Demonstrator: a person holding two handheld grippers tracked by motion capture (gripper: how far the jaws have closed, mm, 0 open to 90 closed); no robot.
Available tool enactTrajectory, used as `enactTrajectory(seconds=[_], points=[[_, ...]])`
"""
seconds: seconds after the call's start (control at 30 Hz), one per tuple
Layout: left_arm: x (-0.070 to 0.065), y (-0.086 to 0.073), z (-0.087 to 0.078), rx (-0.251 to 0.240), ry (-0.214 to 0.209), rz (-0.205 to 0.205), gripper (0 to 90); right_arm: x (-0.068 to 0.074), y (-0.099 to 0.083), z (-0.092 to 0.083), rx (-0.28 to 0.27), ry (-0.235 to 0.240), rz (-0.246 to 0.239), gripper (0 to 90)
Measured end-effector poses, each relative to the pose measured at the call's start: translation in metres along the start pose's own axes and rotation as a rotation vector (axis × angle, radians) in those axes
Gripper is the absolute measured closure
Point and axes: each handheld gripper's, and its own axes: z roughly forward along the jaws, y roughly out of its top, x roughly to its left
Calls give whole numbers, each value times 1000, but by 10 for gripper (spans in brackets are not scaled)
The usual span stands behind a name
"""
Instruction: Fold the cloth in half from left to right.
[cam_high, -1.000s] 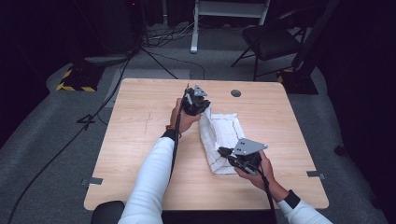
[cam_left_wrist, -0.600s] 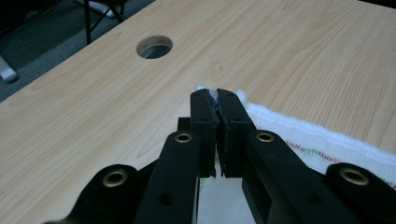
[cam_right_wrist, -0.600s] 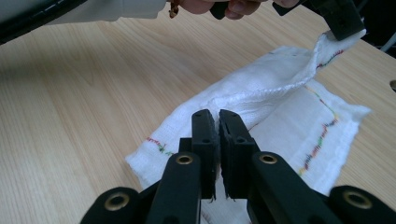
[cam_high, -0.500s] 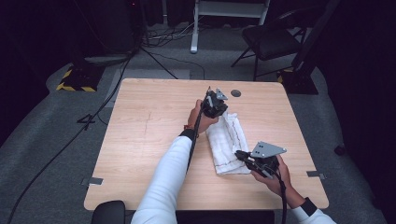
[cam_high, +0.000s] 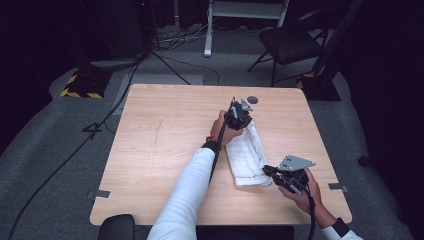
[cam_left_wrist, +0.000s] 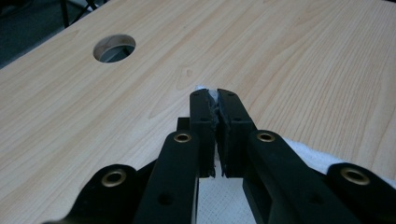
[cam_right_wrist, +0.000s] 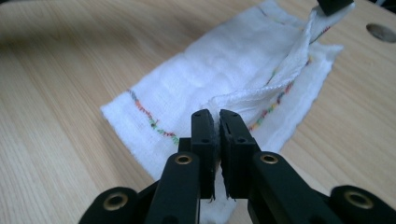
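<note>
From above, the folded white woven cloth (cam_high: 246, 157) lies on the light wooden bench (cam_high: 165, 150), each end pinched in a closed claw: left claw (cam_high: 243, 122), right claw (cam_high: 268, 171). The right gripper view adds multicoloured stitching (cam_right_wrist: 154, 122) along its hem, and the left gripper view a round hole (cam_left_wrist: 114, 47) in the bench.

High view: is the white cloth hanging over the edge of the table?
No, the white cloth lies wholly on the table, stretched between the left gripper and the right gripper, inside the edges.

in the left tool view the cloth (cam_left_wrist: 303, 156) lies mostly behind the left tool (cam_left_wrist: 215, 100), and its tip there is perhaps blurred. in the high view the cloth's stitching is too small to tell, with both sleeves cut off.
</note>
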Motion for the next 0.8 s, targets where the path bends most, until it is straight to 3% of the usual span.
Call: enactTrajectory(seconds=[0.13,0.27,0.37,0.4,0.43,0.5,0.57,0.63,0.8], points=[[0,-2,4,-7,9,-24,819,-1,-6,2,32,-2,-9,841],[-3,-3,3,8,13,-15,725,-4,-9,1,45,-24,-1,780],[-2,-5,-6,52,16,-18,533,-7,-11,0,50,-41,-7,684],[-3,-6,-11,76,25,9,478,-9,-12,0,53,-48,-5,680],[-4,-7,-17,82,28,33,452,-12,-14,-1,52,-50,0,665],[-4,-11,-31,58,22,26,392,-17,-16,-4,35,-46,16,637],[-6,-17,-48,28,-9,6,340,-22,-18,-5,43,-60,36,617],[-10,-23,-58,31,-19,20,290,-26,-19,-5,47,-63,43,597],[-31,-45,-80,49,-99,57,257,-32,-20,-3,69,-62,40,556]])
